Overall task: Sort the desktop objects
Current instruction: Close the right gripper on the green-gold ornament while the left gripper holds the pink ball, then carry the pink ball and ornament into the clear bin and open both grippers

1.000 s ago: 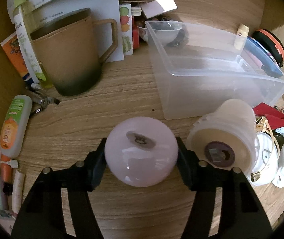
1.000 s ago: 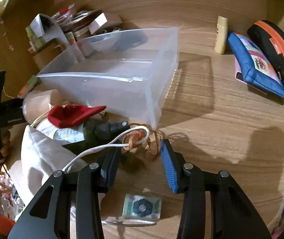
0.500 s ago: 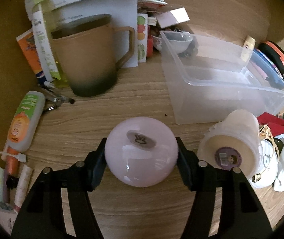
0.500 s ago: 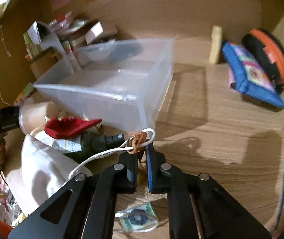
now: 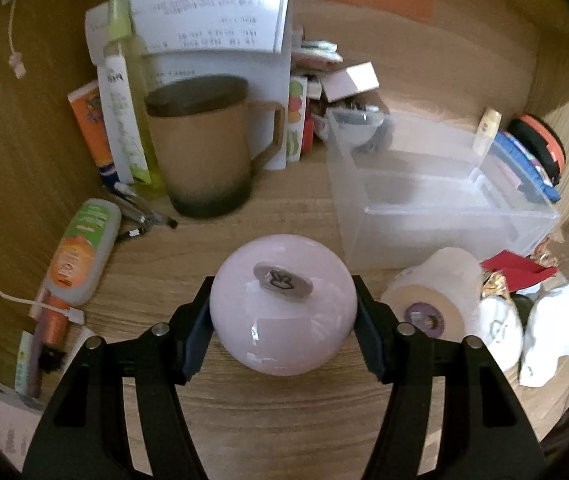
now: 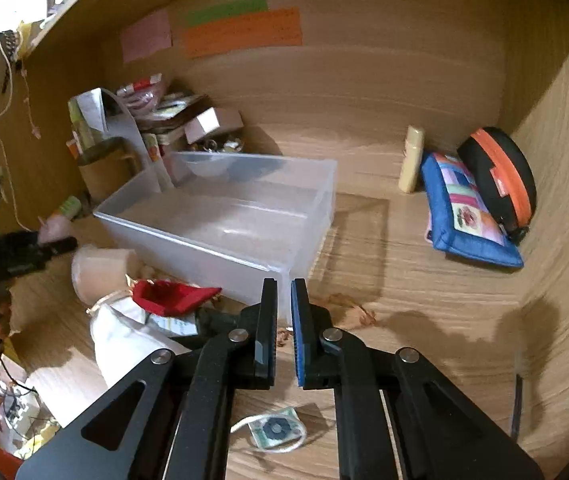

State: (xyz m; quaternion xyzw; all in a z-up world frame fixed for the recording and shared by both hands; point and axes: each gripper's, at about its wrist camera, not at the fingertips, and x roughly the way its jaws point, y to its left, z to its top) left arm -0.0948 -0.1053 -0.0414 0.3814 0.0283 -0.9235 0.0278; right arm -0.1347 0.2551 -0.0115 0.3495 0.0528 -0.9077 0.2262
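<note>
Right wrist: fingers [image 6: 284,312] now closed, cord gone; left gripper [image 5: 283,312] unchanged.

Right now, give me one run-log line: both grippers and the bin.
left gripper: shut on pink ball | right gripper: shut, nothing seen between pads | clear bin: nothing visible inside
</note>
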